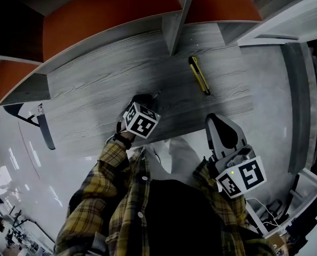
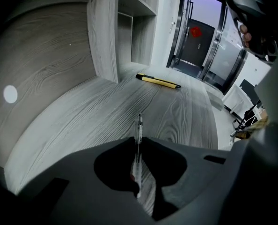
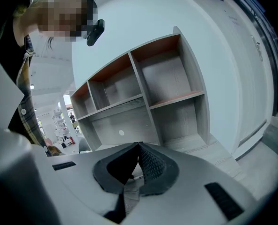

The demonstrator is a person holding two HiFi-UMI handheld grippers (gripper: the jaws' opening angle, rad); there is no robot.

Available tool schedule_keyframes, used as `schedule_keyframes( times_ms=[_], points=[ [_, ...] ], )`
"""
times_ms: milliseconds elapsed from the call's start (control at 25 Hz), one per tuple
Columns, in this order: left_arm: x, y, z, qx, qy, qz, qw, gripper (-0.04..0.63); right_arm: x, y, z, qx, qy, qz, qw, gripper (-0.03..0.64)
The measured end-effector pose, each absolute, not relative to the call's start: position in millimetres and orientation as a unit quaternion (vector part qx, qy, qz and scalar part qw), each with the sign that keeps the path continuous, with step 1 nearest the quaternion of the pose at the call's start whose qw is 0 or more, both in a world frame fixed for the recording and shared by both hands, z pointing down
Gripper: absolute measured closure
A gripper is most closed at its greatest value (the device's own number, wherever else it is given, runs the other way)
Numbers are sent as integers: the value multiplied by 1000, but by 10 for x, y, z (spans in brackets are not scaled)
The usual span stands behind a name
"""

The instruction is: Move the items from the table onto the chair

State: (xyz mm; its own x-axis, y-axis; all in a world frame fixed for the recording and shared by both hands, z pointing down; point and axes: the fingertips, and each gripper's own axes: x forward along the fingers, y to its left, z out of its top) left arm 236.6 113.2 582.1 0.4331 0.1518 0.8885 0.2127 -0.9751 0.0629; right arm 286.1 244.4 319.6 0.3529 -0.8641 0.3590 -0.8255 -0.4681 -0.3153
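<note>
A clear pen (image 2: pixel 138 139) with a red part inside lies on the grey wood table (image 1: pixel 94 84). My left gripper (image 2: pixel 138 140) points steeply down over it, its jaws shut on the pen's barrel. In the head view only the pen's tip (image 1: pixel 157 94) pokes out beyond the left gripper (image 1: pixel 148 98). A yellow and black utility knife (image 1: pixel 199 74) lies farther back on the table, apart from both grippers, also visible as the knife (image 2: pixel 158 81). My right gripper (image 1: pixel 212 118) hovers at the table's front right edge, shut with nothing in it, and faces the shelves as the right gripper (image 3: pixel 139 146).
A shelf unit with orange back panels (image 1: pixel 110 15) and a grey divider (image 1: pixel 175 28) stands along the table's far side. The table ends at a white wall strip (image 1: pixel 302 105) on the right. Glass doors (image 2: pixel 200 36) lie beyond. A dark leg (image 1: pixel 44 129) stands at the left.
</note>
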Motion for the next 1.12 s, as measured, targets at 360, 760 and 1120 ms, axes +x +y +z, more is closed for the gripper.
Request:
schedule_keyframes(
  times_ms=[360,760,1120],
  points=[
    [2243,1041,5600,-860,-80,-503,-3,548,2749,2352,3128,-812,533,-234,36,598],
    [1415,339,4903,-899,59,-424,-92,548,2289,1465,3023,-735,641,-219,7,598],
    [-106,-726,4378,-891,235,-362,-143,549,1000,177,3211,-588,770,-243,-39,598]
  ],
)
